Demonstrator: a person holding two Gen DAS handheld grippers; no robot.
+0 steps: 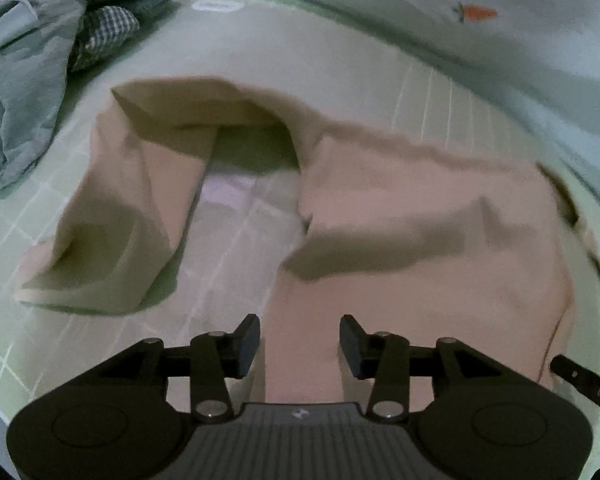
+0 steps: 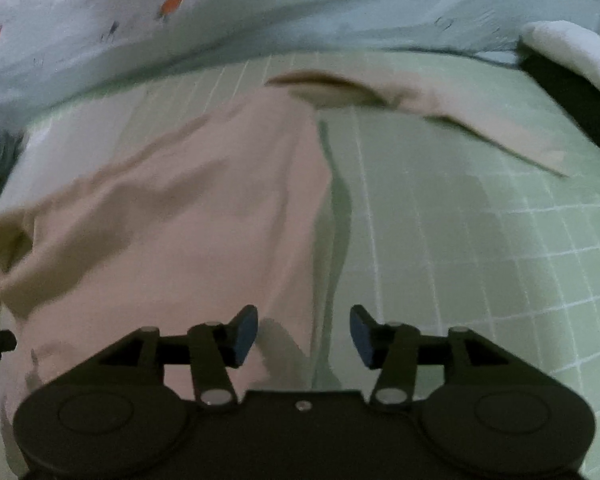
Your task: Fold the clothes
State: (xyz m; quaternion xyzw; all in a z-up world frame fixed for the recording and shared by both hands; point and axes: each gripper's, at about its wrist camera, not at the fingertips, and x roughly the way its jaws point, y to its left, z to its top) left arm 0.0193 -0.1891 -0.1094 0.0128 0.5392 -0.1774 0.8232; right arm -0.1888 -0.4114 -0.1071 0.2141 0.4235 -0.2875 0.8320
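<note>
Both wrist views looked steeply down onto a pale green gridded mat (image 1: 236, 64) on which a beige garment (image 1: 420, 216) lay spread. In the left wrist view the garment's main body filled the near right of the mat, while one part of it arched up and over at the far centre and came down as a folded strip (image 1: 112, 216) on the left, leaving a bare patch of mat between the two. The left gripper (image 1: 299, 346) hovered over the near edge of the garment's body; its jaws stood apart with nothing between them, and the cloth lay beneath, not clamped. A heap of grey-blue clothes with a checked piece (image 1: 104, 32) sat at the far left of the mat, well apart from the garment. A light bedsheet printed with small orange figures (image 1: 480, 12) rose beyond the mat's far edge.

In the right wrist view the garment (image 2: 204, 216) covered the left half of the mat (image 2: 480, 240), its right edge running from far to near, and a sleeve-like part (image 2: 480, 120) stretched away to the far right. The right gripper (image 2: 304, 338) hung over that right edge, jaws apart and empty. Both pictures were somewhat blurred.
</note>
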